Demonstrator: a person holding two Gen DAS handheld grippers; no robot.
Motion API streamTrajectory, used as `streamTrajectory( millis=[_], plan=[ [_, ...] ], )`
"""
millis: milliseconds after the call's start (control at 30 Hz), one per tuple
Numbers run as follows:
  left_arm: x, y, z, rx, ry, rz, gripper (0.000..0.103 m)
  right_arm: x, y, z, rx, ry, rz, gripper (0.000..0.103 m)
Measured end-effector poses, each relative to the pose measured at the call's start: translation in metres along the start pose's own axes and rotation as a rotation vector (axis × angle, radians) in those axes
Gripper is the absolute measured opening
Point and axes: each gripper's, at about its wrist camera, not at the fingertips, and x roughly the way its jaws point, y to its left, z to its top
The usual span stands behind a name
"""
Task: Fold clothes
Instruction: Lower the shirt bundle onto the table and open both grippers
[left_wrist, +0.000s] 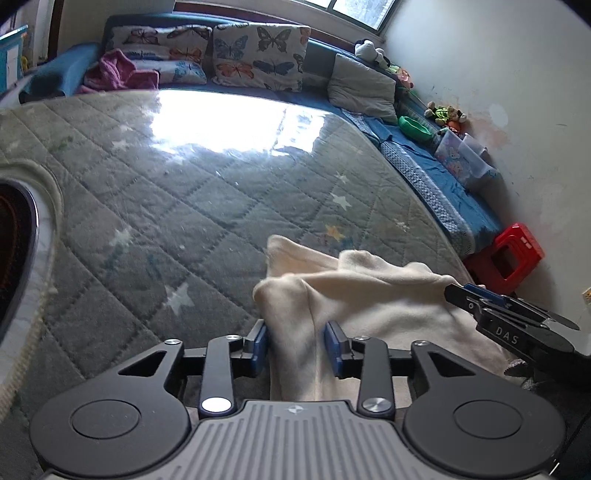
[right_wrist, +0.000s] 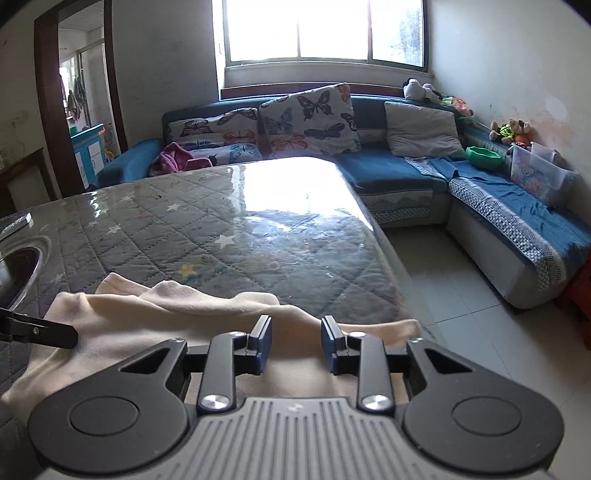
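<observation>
Left hand-held gripper (left_wrist: 295, 343) straddles, perhaps pinching, rumpled cream garment (left_wrist: 369, 295); right hand-held gripper (right_wrist: 296, 339) spread apart.

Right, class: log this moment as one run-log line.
step: folding | left hand-held gripper: open around cream fleece garment | right hand-held gripper: open over it | surface: grey quilted table cover

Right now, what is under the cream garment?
The cream garment lies on the grey quilted star-print table cover, which shows all round it under a glossy clear sheet. Whatever sits directly beneath the bunched folds is covered and cannot be seen.
</observation>
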Motion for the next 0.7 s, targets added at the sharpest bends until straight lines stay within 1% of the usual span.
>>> streamTrajectory(
  millis=[200,333,400,467,500,533,700],
  plan=[
    [0.004,-0.002,0.009,0.022,-0.015,0.025,0.040,0.016,-0.001,-0.001,0.006,0.010,-0.005,0.032],
    [0.004,-0.008,0.013,0.040,-0.028,0.035,0.043,0.016,-0.002,0.000,0.014,0.006,-0.003,0.035],
    [0.004,-0.014,0.014,0.062,-0.037,0.034,0.045,0.013,0.000,0.000,0.012,0.000,0.000,0.044],
    [0.006,-0.019,0.015,0.084,-0.037,0.027,0.045,0.010,0.001,0.000,0.011,-0.006,0.005,0.045],
    [0.008,-0.022,0.015,0.095,-0.037,0.029,0.045,0.009,0.002,0.000,0.010,-0.009,0.006,0.050],
    [0.011,-0.025,0.016,0.106,-0.037,0.032,0.045,0.008,0.003,0.000,0.007,-0.009,0.007,0.053],
    [0.026,-0.032,0.016,0.132,-0.021,0.048,0.045,0.012,0.007,-0.004,-0.018,0.007,-0.003,0.058]
  ],
)
